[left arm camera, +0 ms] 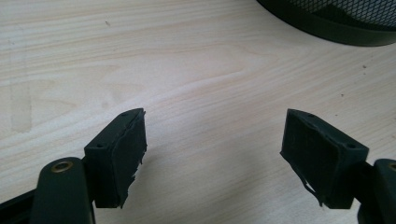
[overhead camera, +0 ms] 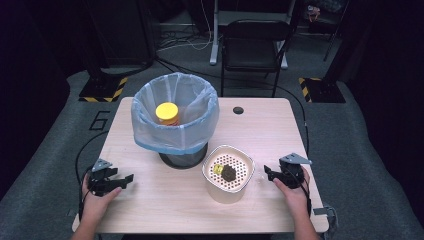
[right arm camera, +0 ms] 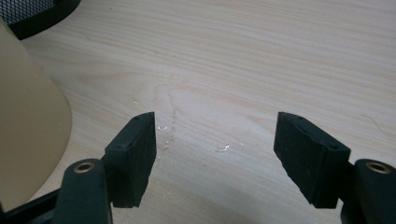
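Note:
A black mesh bin lined with a pale blue bag stands on the wooden table, with a yellow-lidded jar inside it. In front of it sits a cream tub whose perforated insert carries a dark lump and a small yellow piece. My left gripper rests open near the table's left front, nothing between its jaws. My right gripper stands open just right of the tub, its jaws empty; the tub's wall shows at left there.
The bin's black base lies beyond my left gripper. Small wet specks dot the wood between the right jaws. A cable hole sits at the table's back. A black chair stands behind the table.

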`<action>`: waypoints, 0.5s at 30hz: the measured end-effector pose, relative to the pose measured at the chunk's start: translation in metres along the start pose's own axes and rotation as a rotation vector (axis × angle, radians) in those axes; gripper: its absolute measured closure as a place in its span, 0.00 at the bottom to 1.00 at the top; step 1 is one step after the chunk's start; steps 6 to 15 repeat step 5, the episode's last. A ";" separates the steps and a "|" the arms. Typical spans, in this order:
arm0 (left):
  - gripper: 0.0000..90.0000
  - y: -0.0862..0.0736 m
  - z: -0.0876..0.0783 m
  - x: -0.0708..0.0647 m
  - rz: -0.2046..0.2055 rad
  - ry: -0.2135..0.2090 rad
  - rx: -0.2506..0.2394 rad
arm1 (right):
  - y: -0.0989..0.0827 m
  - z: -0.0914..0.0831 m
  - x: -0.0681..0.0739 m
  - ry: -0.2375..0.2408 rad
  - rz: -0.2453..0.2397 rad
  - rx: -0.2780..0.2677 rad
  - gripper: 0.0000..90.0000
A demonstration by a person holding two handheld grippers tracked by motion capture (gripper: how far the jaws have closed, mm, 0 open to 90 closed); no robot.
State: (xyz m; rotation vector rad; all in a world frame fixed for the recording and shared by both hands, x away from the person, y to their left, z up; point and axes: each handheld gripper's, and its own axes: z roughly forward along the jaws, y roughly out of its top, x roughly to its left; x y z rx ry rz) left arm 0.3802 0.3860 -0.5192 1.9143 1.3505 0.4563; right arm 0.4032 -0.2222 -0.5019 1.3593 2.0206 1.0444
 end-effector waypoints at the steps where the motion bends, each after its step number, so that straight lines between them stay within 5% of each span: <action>1: 0.25 0.000 0.002 0.000 -0.001 0.001 -0.010 | -0.001 0.001 0.000 -0.008 0.003 0.006 0.33; 15: 0.25 -0.003 0.006 0.002 0.007 0.022 -0.001 | -0.004 0.004 -0.002 -0.018 0.006 0.030 0.31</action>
